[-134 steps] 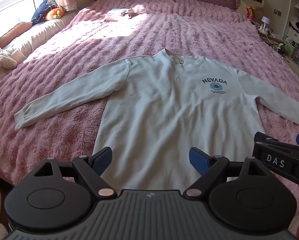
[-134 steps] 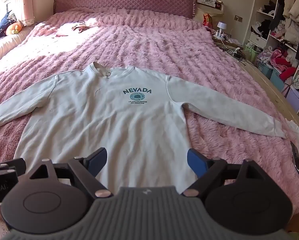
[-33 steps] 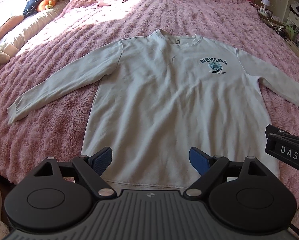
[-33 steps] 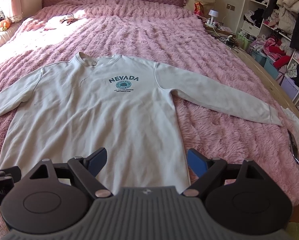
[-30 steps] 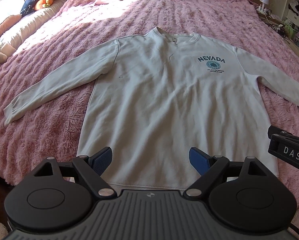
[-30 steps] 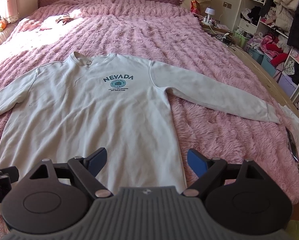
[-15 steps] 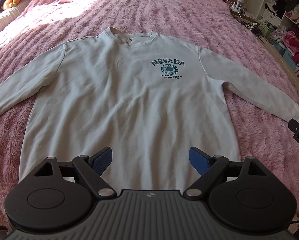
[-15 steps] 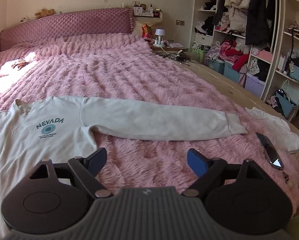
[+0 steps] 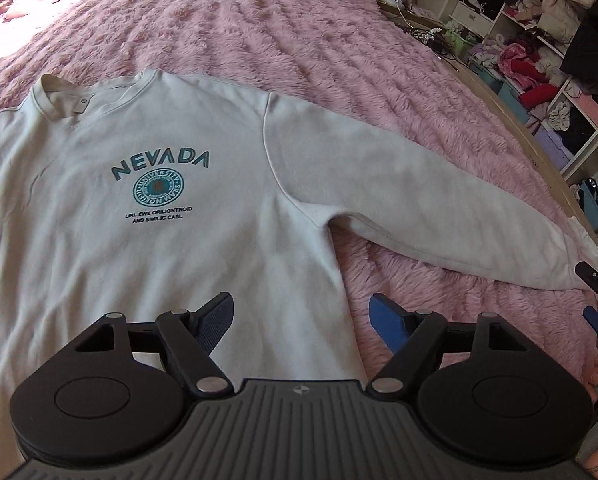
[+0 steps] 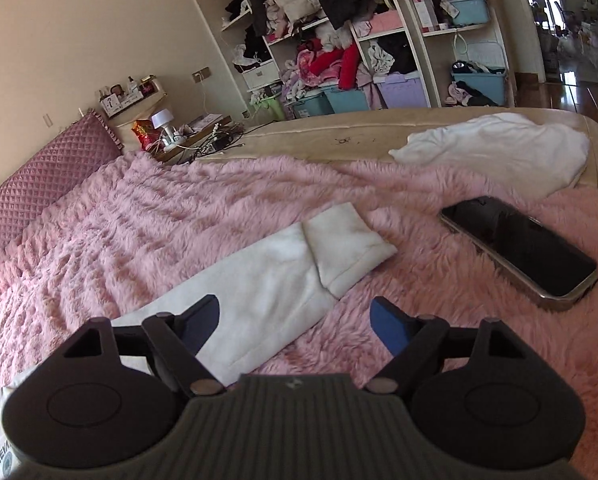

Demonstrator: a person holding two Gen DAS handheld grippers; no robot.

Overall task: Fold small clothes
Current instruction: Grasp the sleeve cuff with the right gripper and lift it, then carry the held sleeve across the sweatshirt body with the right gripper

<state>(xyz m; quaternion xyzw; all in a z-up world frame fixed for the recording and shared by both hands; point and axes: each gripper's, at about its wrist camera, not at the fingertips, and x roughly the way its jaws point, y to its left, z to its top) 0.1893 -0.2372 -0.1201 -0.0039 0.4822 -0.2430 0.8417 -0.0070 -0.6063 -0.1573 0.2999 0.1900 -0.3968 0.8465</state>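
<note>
Right gripper (image 10: 295, 316), jaws wide though just narrowing, nothing between them, poised above the sweatshirt's right sleeve (image 10: 259, 292); cuff (image 10: 347, 248) just ahead. Left gripper (image 9: 301, 316), likewise wide, narrowing and empty, hovers over the sweatshirt (image 9: 147, 208) near the underarm. Risk: a smartphone (image 10: 519, 248) lies beyond the cuff; a swept sleeve may drag it, or the pads may pinch the plush pink blanket (image 10: 179, 208).

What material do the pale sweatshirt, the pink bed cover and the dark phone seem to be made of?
Pale long-sleeved sweatshirt with NEVADA print: probably cotton-type jersey, matte, with soft creases and a ribbed cuff.
Pink shaggy bed cover: looks like long-pile plush, likely synthetic; tufts stand in rows.
Dark flat phone: glossy glass-like face that reflects light, with a shiny, seemingly metal edge.
</note>
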